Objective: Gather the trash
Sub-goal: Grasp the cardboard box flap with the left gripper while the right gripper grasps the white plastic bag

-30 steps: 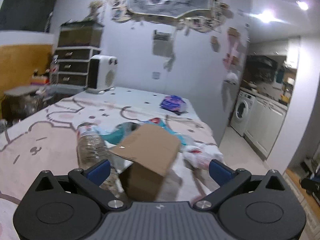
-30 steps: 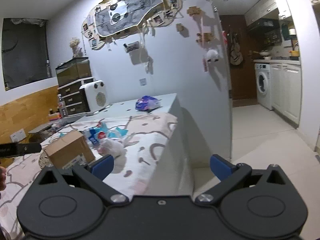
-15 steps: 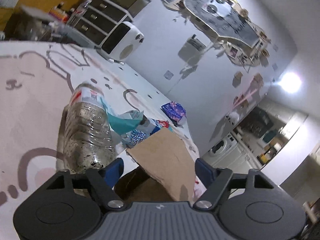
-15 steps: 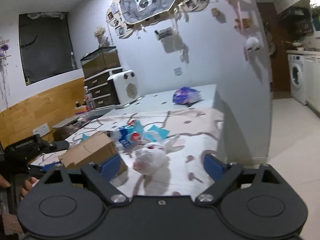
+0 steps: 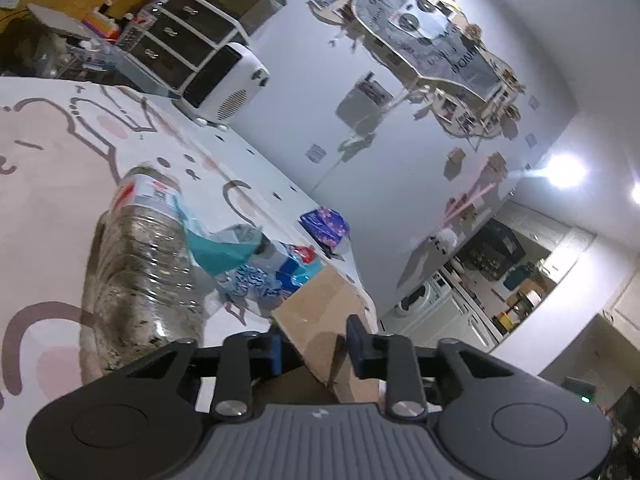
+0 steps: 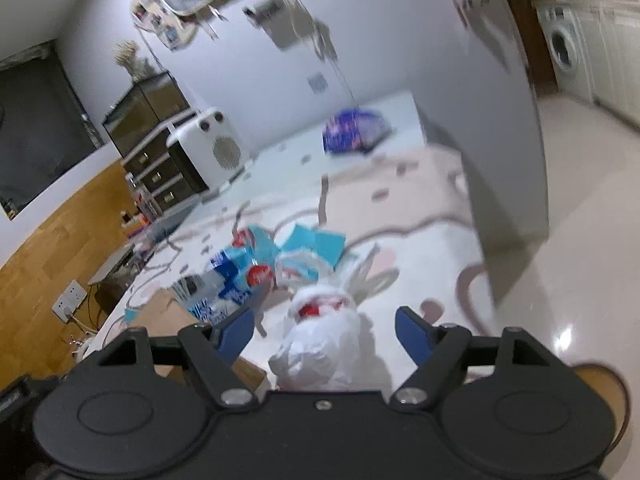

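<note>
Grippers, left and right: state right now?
Left gripper: closed on the cardboard box flap.
Right gripper: open, closing around the white plastic bag, not gripping.

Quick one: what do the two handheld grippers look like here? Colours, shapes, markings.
Both match. The left gripper has a matte black body with two round discs, black linkage arms on silver pivot screws, blue pads on its fingers and a ribbed grey centre plate with a small white mark. The right gripper has the same black body, discs, screws and blue pads, with a plain black centre. No cables or sleeves show.

My left gripper point(image 5: 316, 346) hides the cardboard box's point(image 5: 324, 300) lower part; my right wrist view is motion-blurred.
</note>
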The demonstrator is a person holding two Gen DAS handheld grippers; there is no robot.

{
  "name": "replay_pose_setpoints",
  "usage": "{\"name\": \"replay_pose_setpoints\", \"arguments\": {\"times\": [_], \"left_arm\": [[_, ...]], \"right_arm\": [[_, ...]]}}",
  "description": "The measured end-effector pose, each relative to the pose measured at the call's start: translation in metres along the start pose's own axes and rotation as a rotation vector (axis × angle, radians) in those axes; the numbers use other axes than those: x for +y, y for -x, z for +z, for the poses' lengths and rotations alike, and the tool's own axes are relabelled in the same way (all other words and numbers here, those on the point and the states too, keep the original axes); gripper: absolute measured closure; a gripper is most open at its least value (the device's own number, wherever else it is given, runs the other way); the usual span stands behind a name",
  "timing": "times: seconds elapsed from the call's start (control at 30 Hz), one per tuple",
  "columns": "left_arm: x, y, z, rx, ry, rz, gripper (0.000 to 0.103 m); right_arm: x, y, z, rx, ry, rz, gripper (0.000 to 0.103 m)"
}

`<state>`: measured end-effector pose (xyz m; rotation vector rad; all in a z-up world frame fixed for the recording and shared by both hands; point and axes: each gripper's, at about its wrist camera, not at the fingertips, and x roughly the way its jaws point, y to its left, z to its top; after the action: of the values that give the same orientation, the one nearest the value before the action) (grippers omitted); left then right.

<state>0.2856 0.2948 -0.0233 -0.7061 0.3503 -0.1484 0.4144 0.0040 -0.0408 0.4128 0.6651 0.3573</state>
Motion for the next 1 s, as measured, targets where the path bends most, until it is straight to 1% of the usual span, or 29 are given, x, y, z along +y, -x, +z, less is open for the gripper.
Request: {"name": "replay_pose_setpoints", "arguments": {"times": [0.03, 0.13, 0.2, 0.23, 0.27, 0.33, 0.37, 0.47, 0.57, 0.67, 0.8, 0.87, 1.0], "left_arm": [[-0.002, 0.000, -0.001, 0.004, -0.013, -0.007, 0.076], [-0.013, 0.001, -0.005, 0.016, -0.061, -0.017, 0.079], [-0.020, 0.003, -0.009, 0.018, -0.088, -0.020, 0.083], [-0.024, 0.004, -0.011, 0.018, -0.097, -0.021, 0.086], [-0.028, 0.005, -0.013, 0.021, -0.105, -0.023, 0.087], [-0.034, 0.008, -0.017, 0.029, -0.122, -0.025, 0.091], [-0.038, 0.010, -0.020, 0.033, -0.138, -0.021, 0.092], [-0.051, 0.014, -0.028, 0.038, -0.191, 0.004, 0.093], [-0.063, 0.020, -0.037, 0.036, -0.236, 0.025, 0.096], [-0.072, 0.026, -0.047, 0.039, -0.273, 0.039, 0.100], [-0.085, 0.036, -0.063, 0.047, -0.351, 0.076, 0.101], [-0.091, 0.043, -0.073, 0.052, -0.397, 0.102, 0.101], [-0.098, 0.055, -0.093, 0.059, -0.468, 0.144, 0.100]], "right_arm": [[-0.001, -0.005, -0.003, 0.017, -0.006, -0.001, 0.028], [-0.005, -0.012, -0.011, 0.056, -0.024, 0.000, 0.037], [-0.009, -0.013, -0.015, 0.074, -0.044, 0.009, 0.049], [-0.012, -0.012, -0.017, 0.081, -0.058, 0.025, 0.054], [-0.014, -0.010, -0.019, 0.085, -0.070, 0.037, 0.061], [-0.017, -0.004, -0.023, 0.086, -0.071, 0.047, 0.066], [-0.017, -0.001, -0.025, 0.083, -0.060, 0.047, 0.068], [-0.018, 0.013, -0.030, 0.064, -0.025, 0.043, 0.070], [-0.018, 0.029, -0.035, 0.051, 0.021, 0.043, 0.072], [-0.015, 0.046, -0.042, 0.034, 0.098, 0.027, 0.072], [-0.014, 0.067, -0.055, 0.025, 0.165, 0.011, 0.072], [-0.017, 0.078, -0.064, 0.031, 0.186, 0.025, 0.072], [-0.024, 0.107, -0.085, 0.043, 0.202, 0.110, 0.072]]}}
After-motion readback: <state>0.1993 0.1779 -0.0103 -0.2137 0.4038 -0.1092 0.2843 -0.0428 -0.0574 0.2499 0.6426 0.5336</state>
